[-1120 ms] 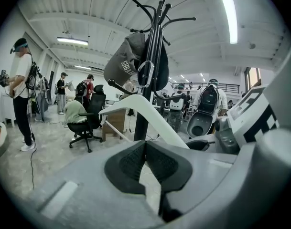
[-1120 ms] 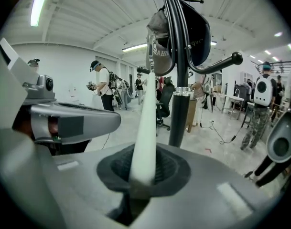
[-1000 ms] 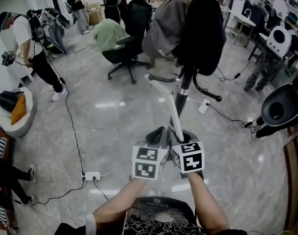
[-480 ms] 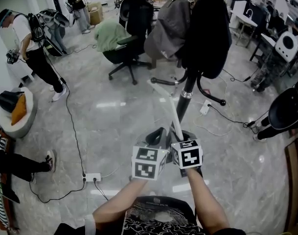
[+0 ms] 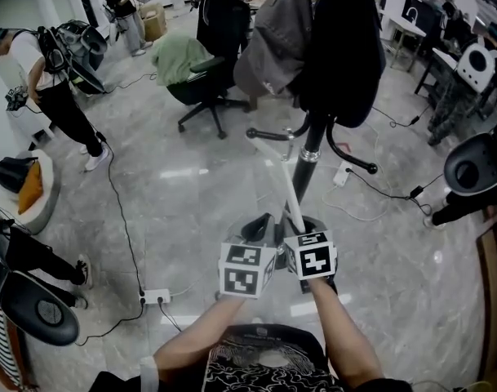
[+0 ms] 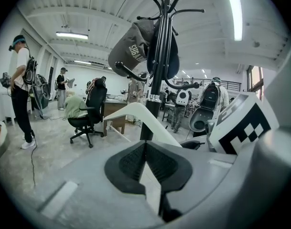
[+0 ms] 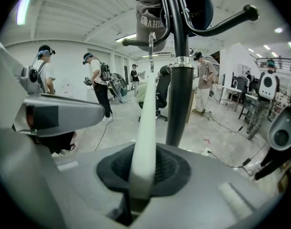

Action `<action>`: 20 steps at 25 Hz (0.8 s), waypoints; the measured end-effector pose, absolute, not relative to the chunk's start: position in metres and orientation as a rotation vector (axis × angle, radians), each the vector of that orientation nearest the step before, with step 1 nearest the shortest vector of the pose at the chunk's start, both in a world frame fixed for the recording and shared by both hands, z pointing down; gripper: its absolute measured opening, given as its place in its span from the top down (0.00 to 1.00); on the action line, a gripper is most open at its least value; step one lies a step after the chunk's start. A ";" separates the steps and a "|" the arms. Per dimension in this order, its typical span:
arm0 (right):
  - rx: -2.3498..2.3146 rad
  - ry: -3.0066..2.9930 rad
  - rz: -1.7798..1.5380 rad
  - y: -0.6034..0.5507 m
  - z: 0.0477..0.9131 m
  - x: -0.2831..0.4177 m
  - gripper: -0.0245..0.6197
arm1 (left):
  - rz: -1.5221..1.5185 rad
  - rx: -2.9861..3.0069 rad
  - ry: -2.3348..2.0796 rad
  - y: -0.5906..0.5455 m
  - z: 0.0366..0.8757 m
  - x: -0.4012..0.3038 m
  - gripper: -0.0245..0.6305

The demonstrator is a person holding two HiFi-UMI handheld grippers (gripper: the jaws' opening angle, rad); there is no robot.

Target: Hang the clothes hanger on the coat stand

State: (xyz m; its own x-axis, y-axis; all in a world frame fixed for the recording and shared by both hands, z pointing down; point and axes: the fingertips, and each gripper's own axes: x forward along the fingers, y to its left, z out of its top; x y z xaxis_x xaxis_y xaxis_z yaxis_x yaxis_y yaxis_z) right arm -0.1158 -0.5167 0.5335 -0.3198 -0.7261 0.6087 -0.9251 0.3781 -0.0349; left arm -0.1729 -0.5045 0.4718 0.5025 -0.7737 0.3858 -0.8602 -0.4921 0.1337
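Note:
The white clothes hanger (image 5: 282,178) slants up and left from my right gripper (image 5: 303,229), whose jaws are shut on one of its arms (image 7: 145,142). Its far end lies near the black pole of the coat stand (image 5: 311,155), just left of it. A grey cap (image 5: 274,39) and a dark garment (image 5: 339,47) hang on the stand, whose curved hooks (image 7: 221,20) show above in the right gripper view. My left gripper (image 5: 260,227) sits close beside the right one. Its pads (image 6: 144,161) meet with nothing between them, and the hanger (image 6: 145,118) passes beyond them.
An office chair with a green garment (image 5: 197,76) stands behind the coat stand. A power strip (image 5: 154,296) and cables lie on the floor at the left. Several people stand at the back left. A round black seat (image 5: 477,163) is at the right, and a cushion seat (image 5: 26,188) at the left.
Both grippers and the hanger have stayed almost where they were below the stand. People in the background have shifted, and a round black object has come into view at the lower left.

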 end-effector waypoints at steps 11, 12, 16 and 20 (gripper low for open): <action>1.403 -2.116 0.530 -0.514 0.545 -0.121 0.88 | 0.421 2.429 -1.355 -0.506 0.480 -0.175 0.96; 1.402 -2.120 0.536 -0.514 0.544 -0.123 0.88 | 0.422 2.426 -1.356 -0.506 0.481 -0.177 0.96; 1.408 -2.126 0.537 -0.515 0.547 -0.121 0.88 | 0.426 2.421 -1.355 -0.505 0.482 -0.177 0.96; 1.416 -2.144 0.526 -0.517 0.543 -0.121 0.86 | 0.425 2.417 -1.350 -0.505 0.485 -0.176 0.96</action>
State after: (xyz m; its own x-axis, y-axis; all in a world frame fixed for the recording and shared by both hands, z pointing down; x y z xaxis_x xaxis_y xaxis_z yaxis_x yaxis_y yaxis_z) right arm -0.1215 -0.5172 0.5432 -0.3242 -0.7250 0.6077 -0.9240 0.3805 -0.0389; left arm -0.1761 -0.5049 0.4850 0.5042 -0.7570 0.4156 -0.8585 -0.4913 0.1465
